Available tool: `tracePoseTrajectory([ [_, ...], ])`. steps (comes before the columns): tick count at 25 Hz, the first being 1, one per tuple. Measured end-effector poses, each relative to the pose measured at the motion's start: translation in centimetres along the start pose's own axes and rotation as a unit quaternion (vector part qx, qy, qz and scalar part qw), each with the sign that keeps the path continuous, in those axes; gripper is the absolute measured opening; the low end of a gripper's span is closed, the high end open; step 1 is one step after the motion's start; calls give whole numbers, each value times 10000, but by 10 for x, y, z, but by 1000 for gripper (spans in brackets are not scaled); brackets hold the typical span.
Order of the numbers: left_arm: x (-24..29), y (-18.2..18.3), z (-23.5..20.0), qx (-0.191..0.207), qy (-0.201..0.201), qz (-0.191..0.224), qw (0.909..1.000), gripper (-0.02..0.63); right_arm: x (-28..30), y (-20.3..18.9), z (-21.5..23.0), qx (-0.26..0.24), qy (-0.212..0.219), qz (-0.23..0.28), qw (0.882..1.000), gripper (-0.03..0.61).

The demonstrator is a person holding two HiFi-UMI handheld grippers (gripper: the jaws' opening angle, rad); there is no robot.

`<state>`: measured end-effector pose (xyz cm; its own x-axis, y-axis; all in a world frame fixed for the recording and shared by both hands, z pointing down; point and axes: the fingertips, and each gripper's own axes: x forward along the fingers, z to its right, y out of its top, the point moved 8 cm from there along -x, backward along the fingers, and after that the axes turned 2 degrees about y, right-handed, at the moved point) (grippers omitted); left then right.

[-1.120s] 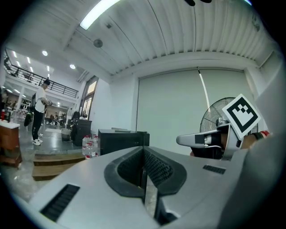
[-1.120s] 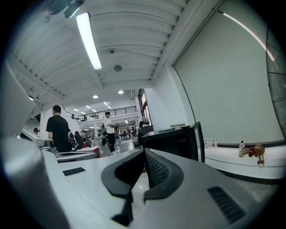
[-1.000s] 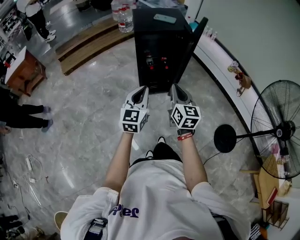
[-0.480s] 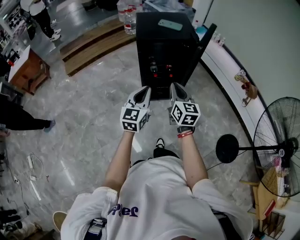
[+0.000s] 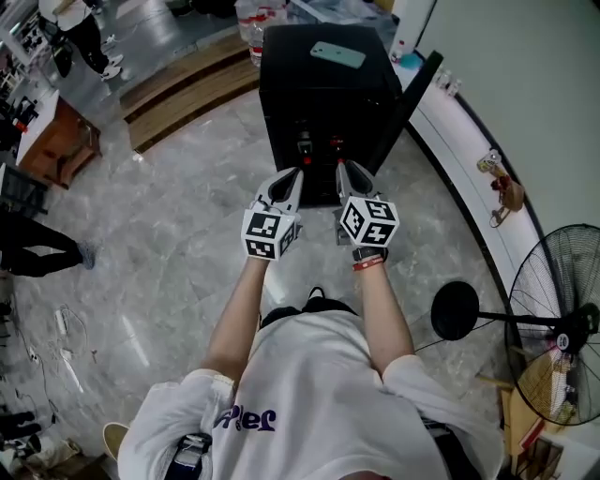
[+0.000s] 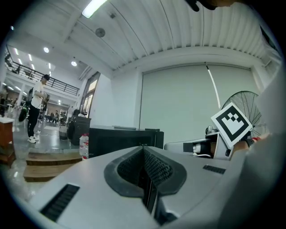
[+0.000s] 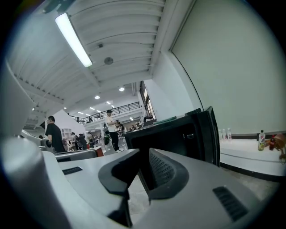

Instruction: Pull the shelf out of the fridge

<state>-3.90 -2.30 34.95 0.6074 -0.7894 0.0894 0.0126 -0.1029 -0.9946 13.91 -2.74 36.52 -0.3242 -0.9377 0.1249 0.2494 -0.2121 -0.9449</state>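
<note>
- The fridge [image 5: 323, 103] is black and stands on the floor [image 5: 187, 234] straight ahead of both grippers. Its door [image 5: 419, 89] is swung open at its right side. The shelf sits inside the dark opening, too dim to make out.
- Two red things [image 5: 305, 146] show side by side in that opening, just beyond the gripper tips. What they are I cannot tell.
- One pale green phone [image 5: 337, 54] lies flat on the fridge top, toward its right edge.
- The left gripper [image 5: 292, 176] has its jaws pressed together with nothing between them.
- The right gripper [image 5: 343, 171] has its jaws a little apart, having just been opening. Only floor shows in the gap.
- Each gripper carries one cube with black-and-white square markers.
- Behind the fridge stand water bottles [image 5: 248, 19] with red labels; their number is unclear. A wooden step [image 5: 187, 80] runs off to the left.
- Along the right wall a white ledge [image 5: 459, 141] carries one toy figure [image 5: 502, 183] and two small bottles [image 7: 228, 133].
- One fan [image 5: 562, 328] stands by the floor's right edge.
- At the left are one wooden table [image 5: 52, 145] and a person's legs [image 5: 37, 248] in black.
- The purple lettering on the wearer's shirt [image 5: 319, 394] is upside down and cannot be read. No brand is legible.
</note>
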Motion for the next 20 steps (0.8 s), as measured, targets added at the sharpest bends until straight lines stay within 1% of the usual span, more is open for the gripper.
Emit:
tracePoseTrajectory([
  [5, 34, -17, -4, -80, 142, 100, 9998, 17, 25, -18, 34, 118, 155, -83, 9998, 113],
  [7, 47, -24, -7, -14, 211, 109, 9997, 17, 36, -25, 46, 261, 201, -101, 9994, 130],
  [9, 55, -32, -12, 61, 249, 86, 9996, 17, 48, -35, 54, 460, 216, -111, 9986, 145],
  [12, 63, -43, -22, -8, 290, 90, 9995, 17, 64, -51, 64, 811, 238, -147, 9963, 167],
  [15, 70, -53, -32, -96, 301, 146, 9994, 17, 79, -69, 72, 1212, 291, -228, 9919, 169],
  [18, 74, -62, -41, -98, 254, 153, 9995, 17, 92, -86, 77, 1536, 225, -238, 9876, 169],
  [20, 76, -69, -45, -87, 226, 145, 9996, 17, 98, -99, 80, 1789, 176, -228, 9834, 185],
])
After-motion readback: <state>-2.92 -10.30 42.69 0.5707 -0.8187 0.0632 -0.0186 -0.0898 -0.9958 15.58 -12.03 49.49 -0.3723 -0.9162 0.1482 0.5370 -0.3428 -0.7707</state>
